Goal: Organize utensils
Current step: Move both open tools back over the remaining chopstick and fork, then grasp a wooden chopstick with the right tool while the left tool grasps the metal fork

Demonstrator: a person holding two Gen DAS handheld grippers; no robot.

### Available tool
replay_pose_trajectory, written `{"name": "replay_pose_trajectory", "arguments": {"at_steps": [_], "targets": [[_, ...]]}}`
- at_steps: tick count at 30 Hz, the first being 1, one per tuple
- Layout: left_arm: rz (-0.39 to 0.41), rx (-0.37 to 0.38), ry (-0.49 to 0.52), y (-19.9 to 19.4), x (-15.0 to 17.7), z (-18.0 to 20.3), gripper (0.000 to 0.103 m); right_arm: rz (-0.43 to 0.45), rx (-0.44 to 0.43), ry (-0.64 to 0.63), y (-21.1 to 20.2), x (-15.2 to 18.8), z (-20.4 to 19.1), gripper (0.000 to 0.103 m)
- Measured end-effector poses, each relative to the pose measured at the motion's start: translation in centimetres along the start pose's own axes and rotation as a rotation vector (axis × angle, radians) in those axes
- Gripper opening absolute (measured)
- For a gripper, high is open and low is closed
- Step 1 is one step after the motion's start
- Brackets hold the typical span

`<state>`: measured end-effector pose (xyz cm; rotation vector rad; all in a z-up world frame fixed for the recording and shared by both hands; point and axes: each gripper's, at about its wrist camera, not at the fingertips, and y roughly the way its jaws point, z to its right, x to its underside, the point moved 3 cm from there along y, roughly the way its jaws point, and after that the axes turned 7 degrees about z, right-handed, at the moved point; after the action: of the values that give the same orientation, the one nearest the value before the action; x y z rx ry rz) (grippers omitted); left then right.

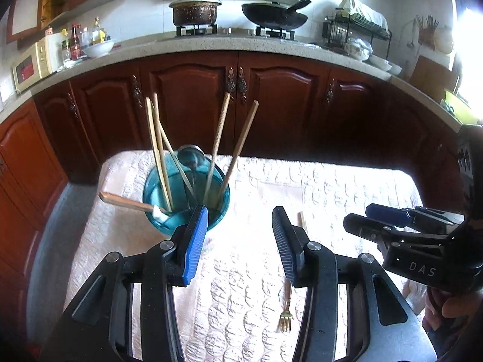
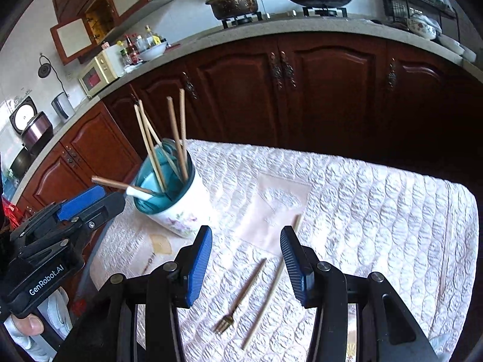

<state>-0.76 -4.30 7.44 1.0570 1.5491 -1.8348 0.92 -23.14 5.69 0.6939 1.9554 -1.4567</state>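
Observation:
A white floral cup with a teal inside (image 2: pixel 178 211) stands on the quilted table cloth (image 2: pixel 362 211); it also shows in the left wrist view (image 1: pixel 187 193). It holds several chopsticks (image 2: pixel 178 138), a wood-handled utensil (image 2: pixel 120 184) and a metal spoon (image 1: pixel 191 157). A small fork (image 2: pixel 241 295) and a single chopstick (image 2: pixel 268 295) lie flat on the cloth, between and just beyond my right gripper's fingers. The fork also shows in the left wrist view (image 1: pixel 286 310). My left gripper (image 1: pixel 240 241) is open and empty, right beside the cup. My right gripper (image 2: pixel 246 259) is open and empty above the fork.
Dark wood cabinets (image 1: pixel 241 99) and a counter with a stove, pot (image 1: pixel 194 9) and wok (image 1: pixel 273 15) run behind the table. A microwave (image 1: pixel 33 63) and bottles stand at the left. The table's far edge lies close behind the cup.

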Motion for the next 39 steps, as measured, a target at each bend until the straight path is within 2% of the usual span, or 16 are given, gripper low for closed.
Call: {"name": "replay_pose_trajectory", "arguments": {"at_steps": [19,26,29,34,39], "targets": [[-0.101,-0.019,0.012,3.3,4.3,0.3,0.043,-0.133,0.039,0.022,3.1,4.5,2.9,0.045],[-0.176,0.020,-0.001,5.1,6.3,-0.2,0.043,-0.212,0.029,0.070,7.1,6.4,4.7,0.045],[-0.209,0.020,0.014,6.0,7.3,-0.3,0.043,-0.242,0.035,0.084,9.4,6.9,5.4,0.038],[-0.253,0.047,0.012,7.6,8.2,0.1,0.043,-0.254,0.021,0.129,12.5,6.1,6.2,0.036],[-0.293,0.122,0.017,9.2,8.7,1.5,0.043,-0.282,0.058,0.133,16.1,4.4,7.6,0.036]]}}
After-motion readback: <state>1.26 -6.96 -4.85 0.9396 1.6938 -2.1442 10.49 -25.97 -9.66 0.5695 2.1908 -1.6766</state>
